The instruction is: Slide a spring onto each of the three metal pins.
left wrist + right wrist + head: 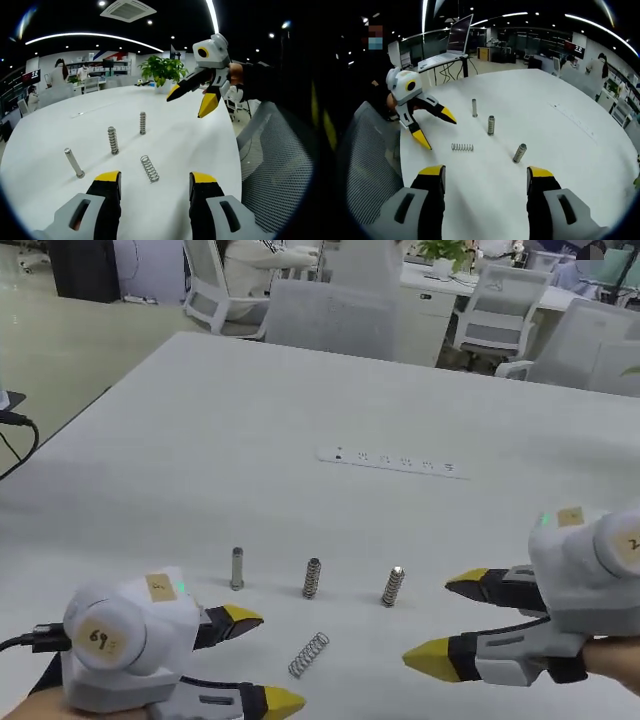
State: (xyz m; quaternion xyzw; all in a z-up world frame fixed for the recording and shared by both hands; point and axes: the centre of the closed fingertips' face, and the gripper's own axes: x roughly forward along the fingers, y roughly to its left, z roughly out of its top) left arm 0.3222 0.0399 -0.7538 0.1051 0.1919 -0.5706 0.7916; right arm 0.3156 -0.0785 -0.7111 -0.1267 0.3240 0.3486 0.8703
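Three metal pins stand in a row on the white table. The left pin (237, 568) (74, 163) (474, 108) is bare. The middle pin (312, 578) (113, 140) (491, 125) and the right pin (393, 586) (142, 123) (519, 153) each wear a spring. A loose spring (309, 654) (149, 168) (462, 147) lies flat in front of the pins. My left gripper (258, 660) (155, 179) (434, 128) is open just left of the loose spring, nothing between its fingers. My right gripper (448, 618) (490, 173) (191, 99) hangs open to the right of the right pin.
A white power strip (392, 461) lies farther back on the table (200, 440). Grey office chairs (330, 315) stand behind the far edge. A black cable (20, 430) hangs at the left edge. A mesh chair (280, 170) stands beside the table.
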